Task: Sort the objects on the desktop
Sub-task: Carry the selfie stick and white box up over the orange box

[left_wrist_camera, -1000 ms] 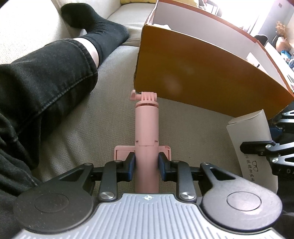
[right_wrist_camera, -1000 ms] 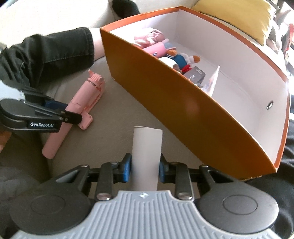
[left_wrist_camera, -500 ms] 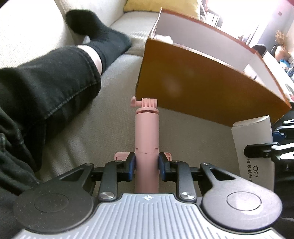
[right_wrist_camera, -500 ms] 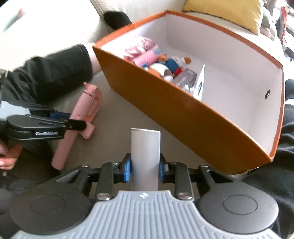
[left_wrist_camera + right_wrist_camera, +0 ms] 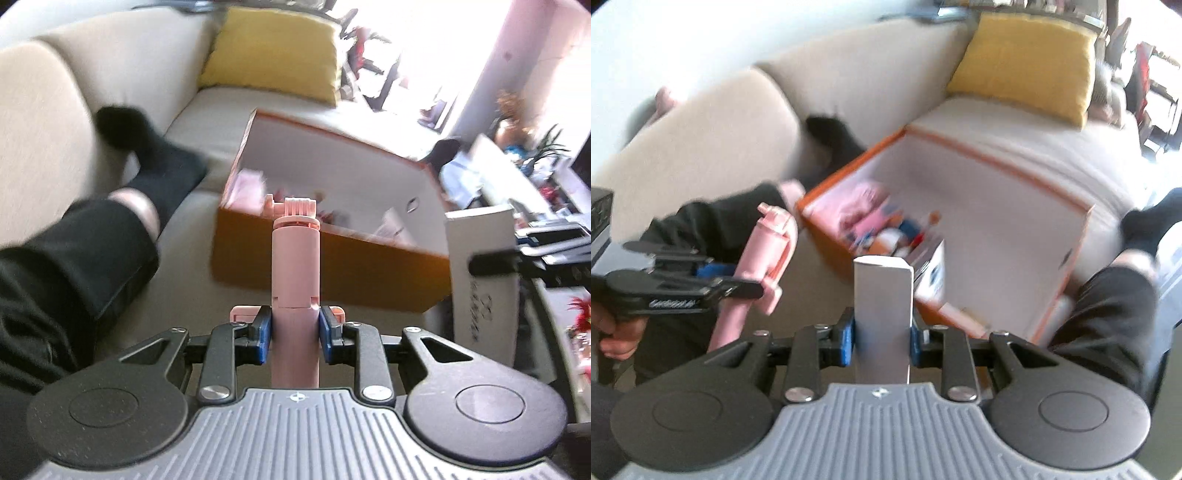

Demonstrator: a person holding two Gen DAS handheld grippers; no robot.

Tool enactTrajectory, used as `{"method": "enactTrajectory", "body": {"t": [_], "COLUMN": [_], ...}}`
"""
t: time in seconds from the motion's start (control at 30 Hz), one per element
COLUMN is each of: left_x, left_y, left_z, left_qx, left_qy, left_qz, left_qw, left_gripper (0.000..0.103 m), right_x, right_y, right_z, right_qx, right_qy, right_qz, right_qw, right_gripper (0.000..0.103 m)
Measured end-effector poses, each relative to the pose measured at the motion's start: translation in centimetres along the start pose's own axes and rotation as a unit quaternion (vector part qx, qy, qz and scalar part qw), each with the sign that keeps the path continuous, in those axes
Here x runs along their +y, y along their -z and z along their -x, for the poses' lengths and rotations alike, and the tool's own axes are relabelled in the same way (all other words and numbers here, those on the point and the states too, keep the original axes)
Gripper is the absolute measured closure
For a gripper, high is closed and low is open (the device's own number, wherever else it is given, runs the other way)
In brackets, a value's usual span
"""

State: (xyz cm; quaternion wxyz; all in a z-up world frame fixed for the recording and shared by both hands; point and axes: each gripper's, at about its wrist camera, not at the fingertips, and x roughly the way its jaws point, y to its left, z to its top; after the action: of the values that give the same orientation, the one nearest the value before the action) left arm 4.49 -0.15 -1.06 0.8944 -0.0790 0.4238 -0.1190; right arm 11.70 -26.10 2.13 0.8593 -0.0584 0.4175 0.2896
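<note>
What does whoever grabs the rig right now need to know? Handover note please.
Left gripper: shut on the pink plastic selfie stick, held clear of the sofa seat.
Right gripper: shut on the slim white cardboard box, also held in the air.
Orange cardboard box with white inside sits on the beige sofa ahead of both grippers, between the person's legs.
Done: toys and a small carton are already in the box's left end; the rest of its floor is bare.
Left: carry both held items over the near wall and release them inside.
</note>
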Motion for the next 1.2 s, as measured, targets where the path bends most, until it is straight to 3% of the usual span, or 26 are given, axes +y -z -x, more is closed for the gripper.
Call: {"method": "enactTrajectory", "body": {"t": [0.2, 0.37, 0.73, 1.03, 1.2], "left_x": [-1.7, -2.9, -3.5, -3.0, -3.0], "left_y": [-4.1, -7.6, -13.2, -15.3, -15.7], "left_z": [1.0, 0.6, -4.0, -7.7, -9.9], "left_qx": [-0.028, -0.046, -0.051, -0.035, -0.016], "left_qy": [0.028, 0.034, 0.045, 0.066, 0.079], "left_qz": [-0.03, -0.048, -0.053, -0.049, -0.051], "left_qw": [0.9988, 0.9972, 0.9963, 0.996, 0.9955], "left_gripper": [0.073, 0.073, 0.073, 0.073, 0.073], "right_x": [-1.9, -3.7, -9.2, -11.5, -12.9], "right_y": [-3.6, -6.2, -9.5, -9.0, -9.5], "right_z": [2.3, 1.2, -8.0, -14.5, -16.5], "right_qx": [-0.048, -0.054, 0.018, 0.092, 0.102], "right_qy": [0.051, 0.091, 0.123, 0.108, 0.108], "right_qz": [0.001, -0.006, -0.07, -0.107, -0.141], "right_qw": [0.998, 0.994, 0.99, 0.984, 0.979], "right_gripper": [0.073, 0.073, 0.073, 0.073, 0.073]}}
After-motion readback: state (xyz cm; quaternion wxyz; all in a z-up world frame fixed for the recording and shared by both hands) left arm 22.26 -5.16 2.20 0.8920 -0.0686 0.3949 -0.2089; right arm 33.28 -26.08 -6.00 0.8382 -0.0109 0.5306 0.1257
